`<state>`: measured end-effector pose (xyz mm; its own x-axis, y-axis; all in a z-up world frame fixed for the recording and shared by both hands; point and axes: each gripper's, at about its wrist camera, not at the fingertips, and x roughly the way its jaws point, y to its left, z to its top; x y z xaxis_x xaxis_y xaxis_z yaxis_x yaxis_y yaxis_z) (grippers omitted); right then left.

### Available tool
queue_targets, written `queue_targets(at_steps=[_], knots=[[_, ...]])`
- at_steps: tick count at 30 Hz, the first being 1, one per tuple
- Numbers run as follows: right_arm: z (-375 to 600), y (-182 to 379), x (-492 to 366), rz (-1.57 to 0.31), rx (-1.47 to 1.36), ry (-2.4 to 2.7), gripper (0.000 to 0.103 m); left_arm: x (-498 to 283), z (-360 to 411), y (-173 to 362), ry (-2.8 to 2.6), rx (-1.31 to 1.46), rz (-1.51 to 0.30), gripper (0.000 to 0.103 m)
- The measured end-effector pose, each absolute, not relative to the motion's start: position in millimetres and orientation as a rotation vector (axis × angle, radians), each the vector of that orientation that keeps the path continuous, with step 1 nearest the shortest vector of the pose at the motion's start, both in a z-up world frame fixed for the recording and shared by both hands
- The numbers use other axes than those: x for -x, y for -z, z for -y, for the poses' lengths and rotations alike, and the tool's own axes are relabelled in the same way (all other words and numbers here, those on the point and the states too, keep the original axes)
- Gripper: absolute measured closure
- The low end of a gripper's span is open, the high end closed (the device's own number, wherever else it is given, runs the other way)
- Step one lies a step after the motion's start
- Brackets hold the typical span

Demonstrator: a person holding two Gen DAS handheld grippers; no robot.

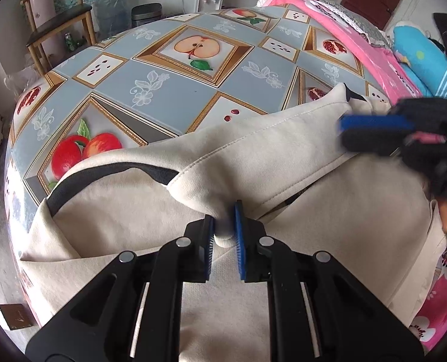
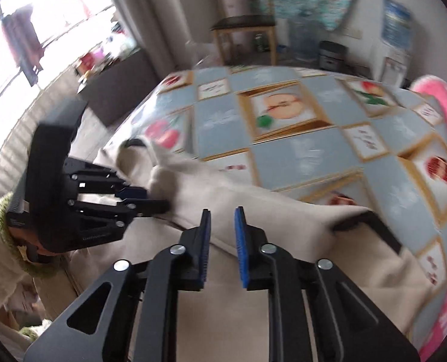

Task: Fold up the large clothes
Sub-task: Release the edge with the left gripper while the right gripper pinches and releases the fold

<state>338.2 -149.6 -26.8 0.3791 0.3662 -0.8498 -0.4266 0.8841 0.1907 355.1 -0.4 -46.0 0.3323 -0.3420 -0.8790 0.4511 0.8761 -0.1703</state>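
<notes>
The left gripper (image 1: 224, 221) is clamped on a bunched ridge of the cream garment (image 1: 328, 226), cloth pinched tight between its blue pads, while the garment lies spread over the near part of the surface (image 1: 175, 96) with its fruit-print cover. Over on the right, the right gripper (image 2: 222, 229) hovers low over the fabric with its fingers apart and nothing between them; the right wrist view is smeared with motion blur, so exactly how close it sits to the cloth is hard to call. A sleeve (image 1: 283, 126) runs across toward the far right, ending at a dark-trimmed cuff (image 1: 351, 93). To do this fold well, I'd say the left should keep its pinch firm and lift just enough to clear the body of the garment, while the right takes hold farther along the same edge so the cloth travels flat and doesn't sag in the middle. Count check: one garment, two grippers, one dark collar band (image 1: 108, 175) showing at the left, one pink blanket (image 1: 359, 39) along the far side, one wooden chair (image 1: 57, 21) beyond.
</notes>
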Motion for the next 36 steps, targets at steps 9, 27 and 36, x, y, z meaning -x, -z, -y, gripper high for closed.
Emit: queue_targets(at_steps=[9, 27, 36], knots=[[134, 58, -351, -1.127, 0.093, -0.47, 0.093, -334, -33, 6, 0.6, 0.006, -0.974, 0.087], [241, 52, -336, -1.141, -0.076, -0.319, 0.103, -354, 1, 48, 0.616, 0.014, -1.103, 0.088], [212, 39, -328, -1.114, 0.045, -0.302, 0.102, -354, -1, 48, 0.612, 0.025, -1.092, 0.088]])
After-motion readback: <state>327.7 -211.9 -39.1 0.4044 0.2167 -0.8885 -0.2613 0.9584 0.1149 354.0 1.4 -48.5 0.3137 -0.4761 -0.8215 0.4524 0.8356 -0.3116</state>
